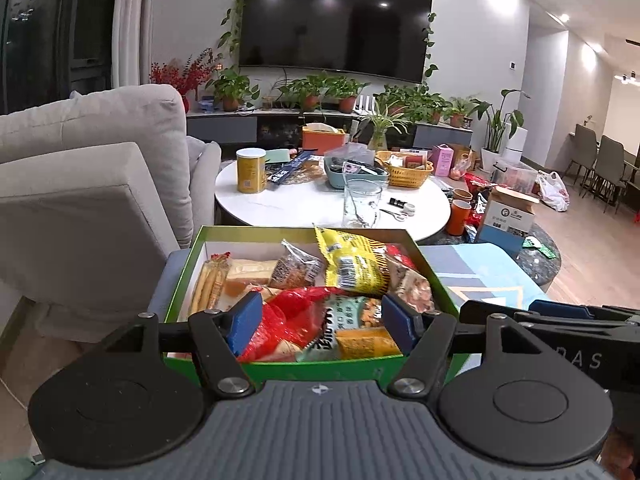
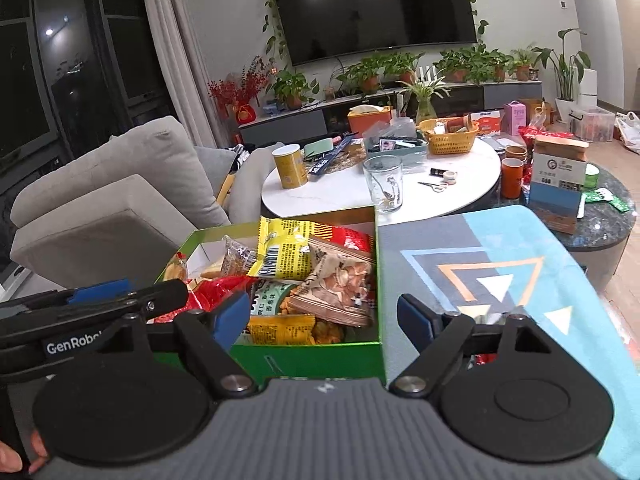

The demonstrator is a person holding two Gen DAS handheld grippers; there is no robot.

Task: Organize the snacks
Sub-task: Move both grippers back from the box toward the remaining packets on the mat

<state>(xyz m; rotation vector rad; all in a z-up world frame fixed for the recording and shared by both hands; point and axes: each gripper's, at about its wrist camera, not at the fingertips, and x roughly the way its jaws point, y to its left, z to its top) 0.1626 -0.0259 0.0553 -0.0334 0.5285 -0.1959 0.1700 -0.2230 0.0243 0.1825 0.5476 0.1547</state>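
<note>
A green box [image 1: 438,280] full of snack packets stands on a patterned mat [image 2: 480,264]. In it lie a yellow packet [image 1: 352,260], a red packet [image 1: 292,312], a brown nut packet [image 2: 340,288] and breadsticks [image 1: 208,284]. My left gripper [image 1: 322,324] is open and empty, hovering over the box's near edge. My right gripper [image 2: 324,316] is open and empty, at the box's near right corner [image 2: 376,344]. Each gripper shows at the edge of the other's view.
A round white table [image 1: 304,204] behind the box holds a glass [image 1: 360,204], a yellow can [image 1: 251,170], a woven basket [image 1: 406,168] and a teal tray. A grey sofa [image 1: 88,184] stands on the left. Boxes and cups [image 2: 556,176] crowd the dark side table at right.
</note>
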